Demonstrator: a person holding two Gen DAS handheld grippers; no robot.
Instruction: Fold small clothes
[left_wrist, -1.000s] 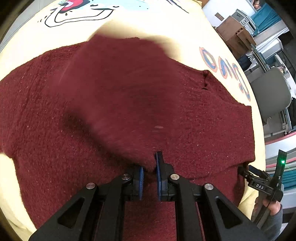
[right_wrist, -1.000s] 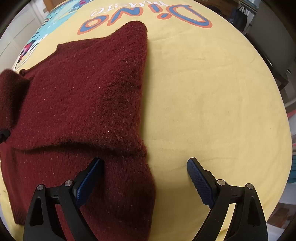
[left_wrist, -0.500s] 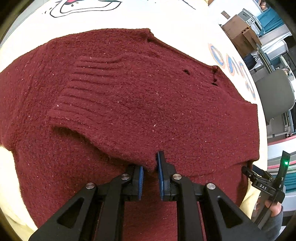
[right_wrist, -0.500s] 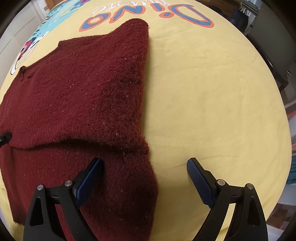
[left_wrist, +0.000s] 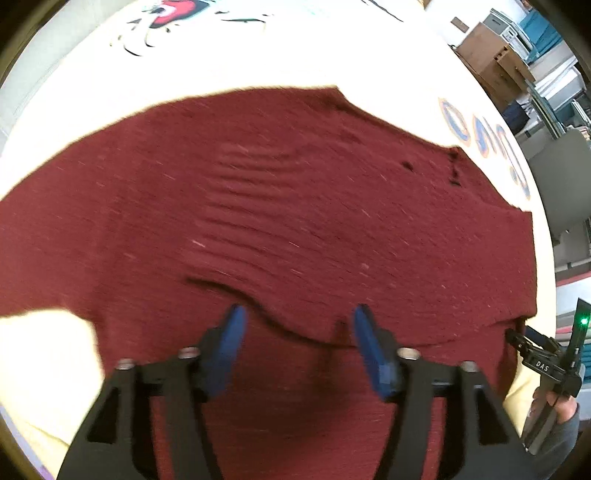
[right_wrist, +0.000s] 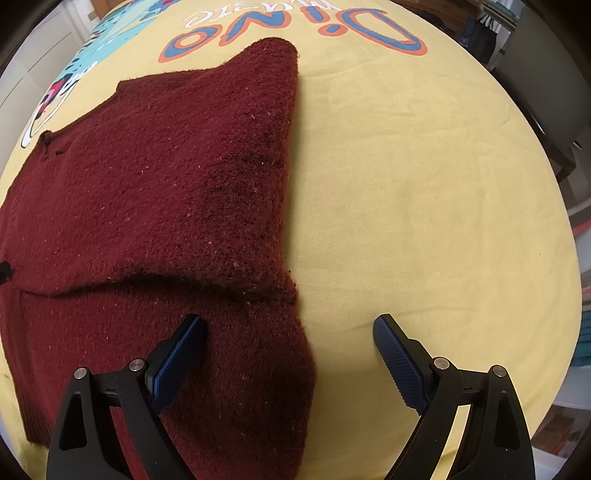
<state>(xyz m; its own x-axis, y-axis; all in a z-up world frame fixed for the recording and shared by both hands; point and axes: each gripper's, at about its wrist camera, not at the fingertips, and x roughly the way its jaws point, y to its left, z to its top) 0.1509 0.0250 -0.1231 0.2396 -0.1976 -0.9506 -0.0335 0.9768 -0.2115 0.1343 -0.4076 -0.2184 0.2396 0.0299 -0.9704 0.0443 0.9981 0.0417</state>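
Observation:
A dark red knit sweater (left_wrist: 332, 229) lies spread on the yellow printed sheet (right_wrist: 424, 206). One sleeve with a ribbed cuff (left_wrist: 251, 192) is folded across its body. My left gripper (left_wrist: 297, 332) hovers over the folded sleeve's edge, its jaws opening, and the pads press on nothing. In the right wrist view the sweater (right_wrist: 166, 177) fills the left half, with a folded side edge running down the middle. My right gripper (right_wrist: 288, 347) stands wide open above the sweater's lower right edge, one finger over the knit, the other over bare sheet.
The sheet carries a "Dino" print (right_wrist: 295, 33) and a cartoon drawing (left_wrist: 177, 18) at the far side. A grey chair (left_wrist: 561, 177) and cardboard boxes (left_wrist: 495, 62) stand beyond the bed's right edge. The other hand-held gripper (left_wrist: 546, 365) shows at the left view's lower right.
The left gripper laid the sleeve flat across the sweater, then let go of its edge and opened, drawing back a little. The right gripper has stayed open and still.

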